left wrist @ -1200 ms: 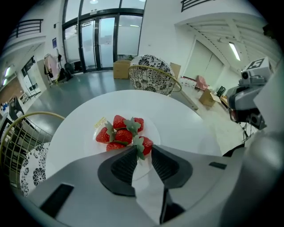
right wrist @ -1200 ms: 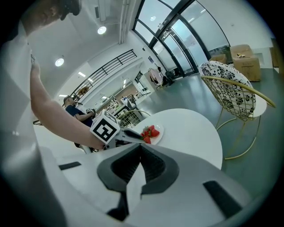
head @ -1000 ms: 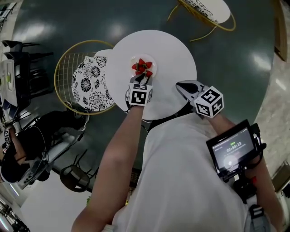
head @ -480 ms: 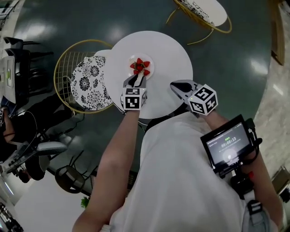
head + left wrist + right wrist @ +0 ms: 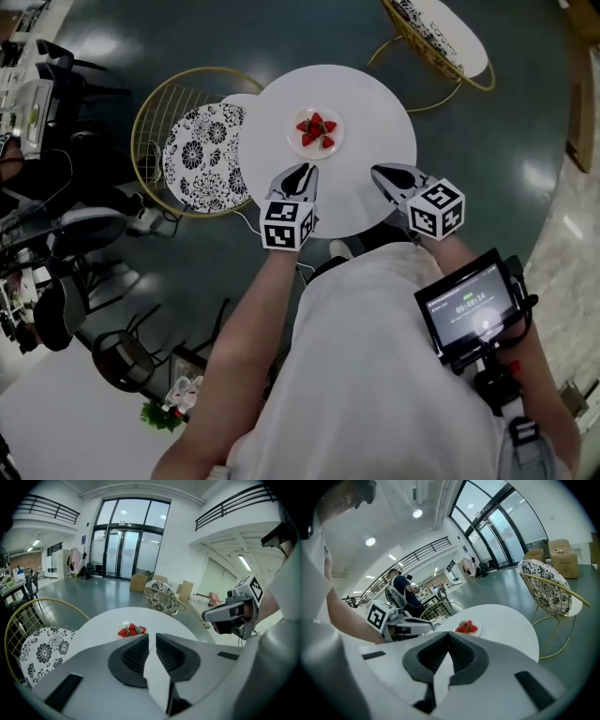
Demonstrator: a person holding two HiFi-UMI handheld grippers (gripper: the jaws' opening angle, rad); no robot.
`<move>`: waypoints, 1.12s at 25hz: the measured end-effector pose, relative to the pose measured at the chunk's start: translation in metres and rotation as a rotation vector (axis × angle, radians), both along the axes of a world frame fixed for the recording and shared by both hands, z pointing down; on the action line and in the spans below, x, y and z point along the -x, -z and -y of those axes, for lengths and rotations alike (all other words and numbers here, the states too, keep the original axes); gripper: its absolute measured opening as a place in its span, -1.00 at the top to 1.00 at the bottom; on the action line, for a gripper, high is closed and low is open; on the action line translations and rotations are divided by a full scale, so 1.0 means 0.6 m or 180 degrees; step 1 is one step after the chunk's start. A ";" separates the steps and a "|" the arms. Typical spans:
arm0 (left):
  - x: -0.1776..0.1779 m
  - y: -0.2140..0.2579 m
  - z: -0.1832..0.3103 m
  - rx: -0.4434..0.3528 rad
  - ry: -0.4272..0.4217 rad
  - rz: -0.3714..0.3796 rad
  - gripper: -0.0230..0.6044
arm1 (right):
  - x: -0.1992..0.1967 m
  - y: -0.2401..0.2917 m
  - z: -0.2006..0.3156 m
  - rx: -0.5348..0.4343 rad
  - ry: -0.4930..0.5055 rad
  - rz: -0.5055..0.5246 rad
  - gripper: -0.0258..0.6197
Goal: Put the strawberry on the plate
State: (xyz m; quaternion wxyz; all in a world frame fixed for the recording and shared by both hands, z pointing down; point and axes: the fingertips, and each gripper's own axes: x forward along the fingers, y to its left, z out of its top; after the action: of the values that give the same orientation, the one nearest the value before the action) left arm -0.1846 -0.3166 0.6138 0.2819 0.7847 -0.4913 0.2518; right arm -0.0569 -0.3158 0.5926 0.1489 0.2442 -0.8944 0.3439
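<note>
My left gripper (image 5: 302,174) is empty. Its jaws have just been closing and now stand a narrow slit apart with nothing between them, which I read as what a gripper does after letting go of its load. It hangs over the near part of the table (image 5: 366,103), tips pointing at 12 o'clock toward the plate (image 5: 293,139), apart from it and touching nothing.

My right gripper (image 5: 380,173) hovers at 3 o'clock of the left one, jaws pressed together at the tips and also empty. I judge it is only standing by, since this job needs one hand.

The strawberries (image 5: 316,130) lie in a small red cluster on the plate, at about 1 o'clock from the left gripper and 11 o'clock from the right. I cannot tell which berry is the task's own, but none lies loose on the table, so the placing looks finished. The plate sits near the table's middle, easy to reach from my edge at 6 o'clock. A wire chair (image 5: 202,155) with a patterned cushion stands against the table at 9 o'clock, out of both grippers' way.
</note>
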 end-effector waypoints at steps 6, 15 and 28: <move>0.033 0.051 -0.099 -0.0266 0.0192 -0.0278 0.90 | 0.028 0.053 -0.051 -0.0249 -0.0117 0.0080 0.90; 0.063 0.051 -0.106 -0.0223 0.0386 -0.0160 0.90 | 0.064 0.064 -0.020 -0.0417 0.0306 0.0384 0.90; 0.092 0.107 -0.290 -0.0227 0.0342 -0.0288 0.90 | 0.080 0.120 -0.207 -0.0404 0.0295 0.0343 0.90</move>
State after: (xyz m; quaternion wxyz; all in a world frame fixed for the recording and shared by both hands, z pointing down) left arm -0.2397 -0.1429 0.5497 0.2889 0.7773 -0.5282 0.1829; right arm -0.1047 -0.1918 0.5207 0.1006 0.1927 -0.9314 0.2919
